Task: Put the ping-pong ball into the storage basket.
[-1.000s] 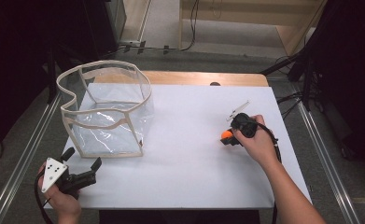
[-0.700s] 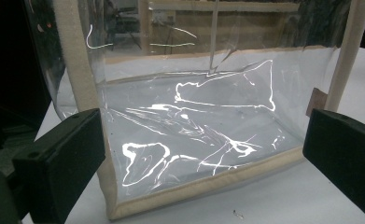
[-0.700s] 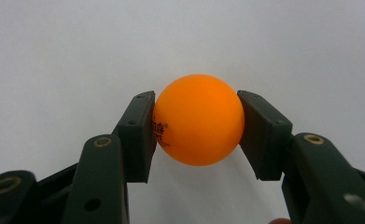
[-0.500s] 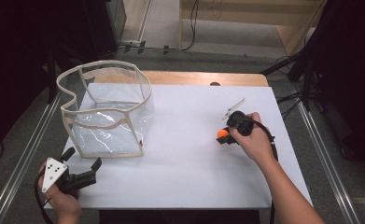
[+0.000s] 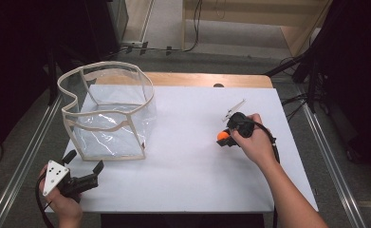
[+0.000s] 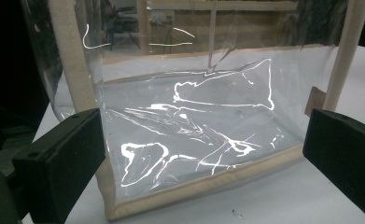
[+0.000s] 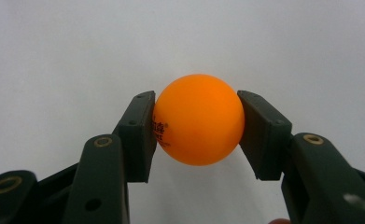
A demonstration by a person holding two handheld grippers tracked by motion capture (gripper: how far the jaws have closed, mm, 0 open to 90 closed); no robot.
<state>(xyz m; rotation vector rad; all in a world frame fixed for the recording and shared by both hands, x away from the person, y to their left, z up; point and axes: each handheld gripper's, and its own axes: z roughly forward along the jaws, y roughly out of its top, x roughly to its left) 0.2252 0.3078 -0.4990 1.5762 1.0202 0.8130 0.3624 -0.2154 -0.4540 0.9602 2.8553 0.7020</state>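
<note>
Shifted slightly leftward since the earlier frame, the right tongs [image 5: 222,137] are clamped on the orange ball [image 7: 198,119], while the left tongs [image 5: 84,161] are held wide before the clear bag [image 5: 108,114].

Table [image 5: 188,190]: bore a sheet covering most of its top, a bare strip left along the far edge. Bag [image 5: 109,114]: stood upright on the sheet's left half, toward the far side, mouth upward. Left gripper [image 5: 83,166]: at the near left corner, just before the bag's near wall, jaws pointed toward it. Right gripper [image 5: 222,138]: on the right half, well apart from the bag. Ball [image 5: 222,137]: between that gripper's jaws, touching both pads [image 7: 140,130], over the sheet.
</note>
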